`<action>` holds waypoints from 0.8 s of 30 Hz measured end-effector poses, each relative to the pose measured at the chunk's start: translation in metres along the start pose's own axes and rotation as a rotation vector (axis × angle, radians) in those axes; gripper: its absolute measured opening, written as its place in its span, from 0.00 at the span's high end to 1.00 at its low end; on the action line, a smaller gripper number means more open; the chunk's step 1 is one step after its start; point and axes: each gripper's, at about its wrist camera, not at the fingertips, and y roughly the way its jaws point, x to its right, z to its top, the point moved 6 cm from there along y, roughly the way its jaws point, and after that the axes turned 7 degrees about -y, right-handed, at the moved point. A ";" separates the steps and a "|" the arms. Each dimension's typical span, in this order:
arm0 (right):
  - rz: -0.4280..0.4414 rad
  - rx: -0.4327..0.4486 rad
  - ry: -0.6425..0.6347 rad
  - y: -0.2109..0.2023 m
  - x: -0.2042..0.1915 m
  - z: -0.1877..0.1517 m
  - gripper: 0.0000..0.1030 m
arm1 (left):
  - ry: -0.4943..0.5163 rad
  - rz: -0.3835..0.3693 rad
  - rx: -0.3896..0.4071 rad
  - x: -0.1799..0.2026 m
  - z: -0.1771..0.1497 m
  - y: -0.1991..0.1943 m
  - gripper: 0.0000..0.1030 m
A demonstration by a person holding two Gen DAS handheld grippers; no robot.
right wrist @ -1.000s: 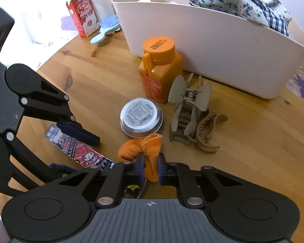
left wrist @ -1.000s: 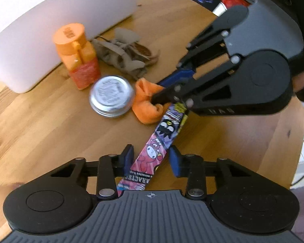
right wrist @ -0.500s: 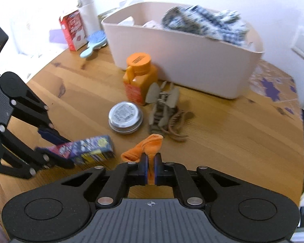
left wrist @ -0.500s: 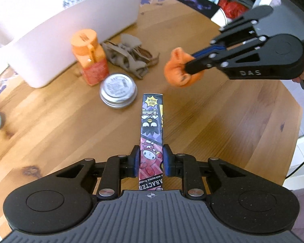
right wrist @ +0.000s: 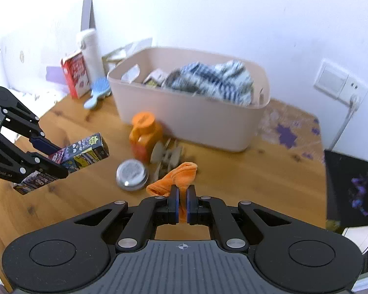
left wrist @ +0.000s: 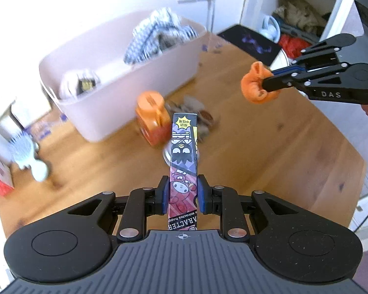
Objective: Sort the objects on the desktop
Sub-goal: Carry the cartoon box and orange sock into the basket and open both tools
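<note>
My left gripper [left wrist: 183, 193] is shut on a long cartoon-printed box [left wrist: 184, 156], held in the air above the wooden table [left wrist: 269, 147]. The same box [right wrist: 83, 152] shows at the left of the right wrist view, in the left gripper [right wrist: 54, 158]. My right gripper [right wrist: 181, 202] is shut on an orange cloth [right wrist: 175, 177], also lifted off the table; from the left wrist view the cloth [left wrist: 256, 83] hangs at the upper right in the right gripper [left wrist: 267, 80]. A pale pink bin [right wrist: 189, 120] with striped fabric [right wrist: 213, 80] stands beyond.
On the table before the bin [left wrist: 110, 73] are an orange bottle [right wrist: 144, 134], a round silver tin [right wrist: 132, 174] and a beige hair claw [right wrist: 168, 158]. A blue hairbrush [right wrist: 98, 91], red carton [right wrist: 76, 73] and white flask [right wrist: 90, 51] stand at the back left.
Both grippers have risen from the table with their loads: the left closed on the box and lifted it, the right lifted the orange cloth. The bin's inside has come into view.
</note>
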 end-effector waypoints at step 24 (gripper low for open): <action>-0.126 0.208 -0.082 0.010 0.086 0.120 0.94 | -0.167 0.169 0.193 -0.063 0.160 0.016 0.78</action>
